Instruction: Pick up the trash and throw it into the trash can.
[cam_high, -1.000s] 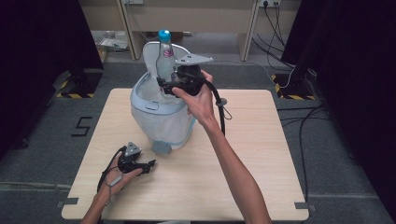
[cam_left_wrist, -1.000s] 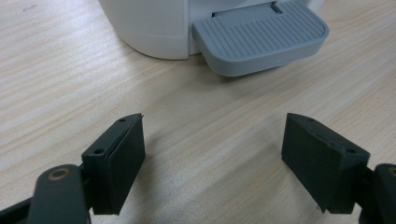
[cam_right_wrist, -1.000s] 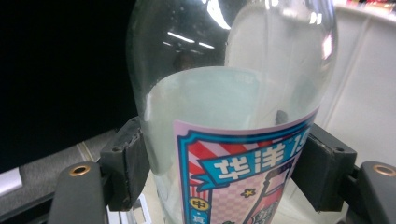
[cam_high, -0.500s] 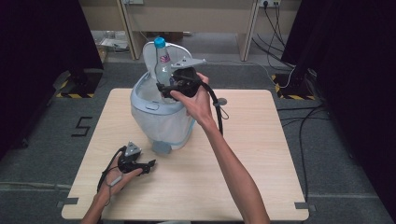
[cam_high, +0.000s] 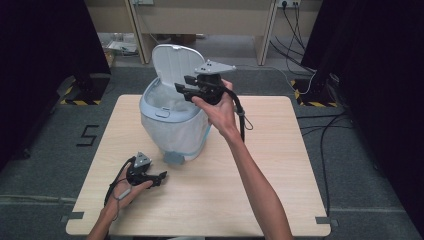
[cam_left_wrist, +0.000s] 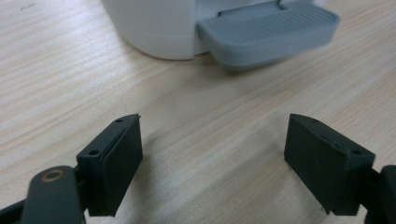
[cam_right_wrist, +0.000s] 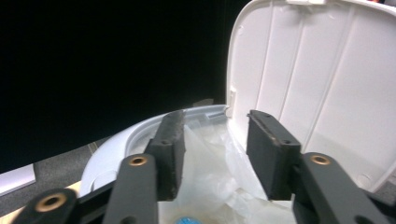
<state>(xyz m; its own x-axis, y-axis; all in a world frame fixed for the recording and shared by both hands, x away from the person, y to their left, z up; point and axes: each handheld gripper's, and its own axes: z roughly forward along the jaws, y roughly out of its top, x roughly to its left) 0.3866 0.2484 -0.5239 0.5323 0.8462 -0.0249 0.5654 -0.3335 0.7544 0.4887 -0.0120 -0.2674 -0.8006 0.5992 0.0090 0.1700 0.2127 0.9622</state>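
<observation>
Overhead, right gripper (cam_high: 186, 86) jaws gape above bin (cam_high: 172, 125) rim; left gripper (cam_high: 159, 177) likewise apart.

Floor marking: a dark numeral 5 (cam_high: 89, 135) on the grey floor, just left of the worktop (cam_high: 280, 165), seen in the high view
Hazard stripes: yellow-and-black striped tape, no wording, at the foot of the black stands (cam_high: 75, 101) to the left and right on the floor
Bin (cam_high: 172, 127): no brand or label can be read on its body, lid or pedal
Tongs: no lettering readable
</observation>
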